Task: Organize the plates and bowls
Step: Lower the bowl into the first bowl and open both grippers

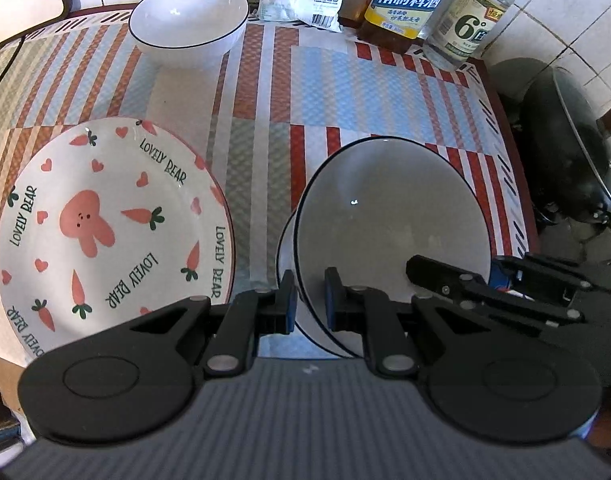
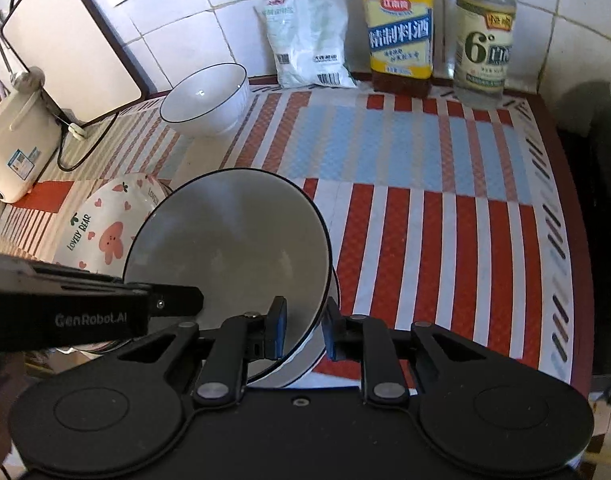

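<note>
**Two grippers on the near bowl stack**

We see a white bowl (image 1: 389,232) tilted, seemingly sitting in a second bowl (image 2: 301,364) on the striped desk (image 2: 425,220). Our left gripper (image 1: 310,300) straddles its near rim, fingers slightly apart, not yet pinching. Our right gripper (image 2: 304,330) does likewise on the opposite rim. Carrot plate (image 1: 105,216) lies beside; a third bowl (image 1: 189,16) sits well apart, near the bottles (image 2: 401,32).

Judgement: nesting bowls is in hand. Next: close one grip, level the bowl, seat it.
</note>
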The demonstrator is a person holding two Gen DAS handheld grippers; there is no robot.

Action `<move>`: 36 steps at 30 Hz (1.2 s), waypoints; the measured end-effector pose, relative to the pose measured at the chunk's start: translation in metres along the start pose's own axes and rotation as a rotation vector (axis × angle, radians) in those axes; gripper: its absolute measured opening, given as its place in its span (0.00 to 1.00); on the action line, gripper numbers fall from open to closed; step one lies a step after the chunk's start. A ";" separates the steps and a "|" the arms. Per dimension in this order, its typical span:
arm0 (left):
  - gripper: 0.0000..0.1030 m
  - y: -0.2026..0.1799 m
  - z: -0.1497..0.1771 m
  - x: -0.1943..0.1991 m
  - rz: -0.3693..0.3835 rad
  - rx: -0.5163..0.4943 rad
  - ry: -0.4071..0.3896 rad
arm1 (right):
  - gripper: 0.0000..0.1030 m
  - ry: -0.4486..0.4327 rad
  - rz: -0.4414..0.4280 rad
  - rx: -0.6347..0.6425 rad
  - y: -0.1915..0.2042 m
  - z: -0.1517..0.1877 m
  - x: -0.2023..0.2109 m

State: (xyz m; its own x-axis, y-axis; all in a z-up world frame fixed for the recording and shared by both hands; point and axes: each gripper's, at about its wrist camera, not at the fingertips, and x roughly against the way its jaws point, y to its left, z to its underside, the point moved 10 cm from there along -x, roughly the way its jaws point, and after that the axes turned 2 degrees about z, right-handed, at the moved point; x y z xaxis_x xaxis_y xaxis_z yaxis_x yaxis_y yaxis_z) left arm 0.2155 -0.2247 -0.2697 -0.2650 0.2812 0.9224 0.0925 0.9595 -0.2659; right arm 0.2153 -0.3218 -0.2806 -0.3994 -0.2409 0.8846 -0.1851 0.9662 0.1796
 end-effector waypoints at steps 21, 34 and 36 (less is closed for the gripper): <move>0.12 -0.001 -0.012 0.010 -0.004 -0.001 0.020 | 0.26 0.032 -0.014 0.004 0.004 -0.008 0.002; 0.14 0.001 0.005 -0.002 -0.082 -0.011 0.082 | 0.27 0.076 -0.023 0.011 0.004 0.005 -0.002; 0.15 0.001 0.005 -0.003 -0.099 -0.022 0.084 | 0.30 0.073 -0.027 0.015 0.006 0.005 -0.003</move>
State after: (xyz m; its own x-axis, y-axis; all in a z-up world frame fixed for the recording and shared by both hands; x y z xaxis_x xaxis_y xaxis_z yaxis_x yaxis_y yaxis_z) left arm 0.2116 -0.2244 -0.2742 -0.1929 0.1815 0.9643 0.0914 0.9818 -0.1666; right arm 0.2104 -0.3161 -0.2840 -0.3278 -0.2594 0.9084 -0.2083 0.9577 0.1983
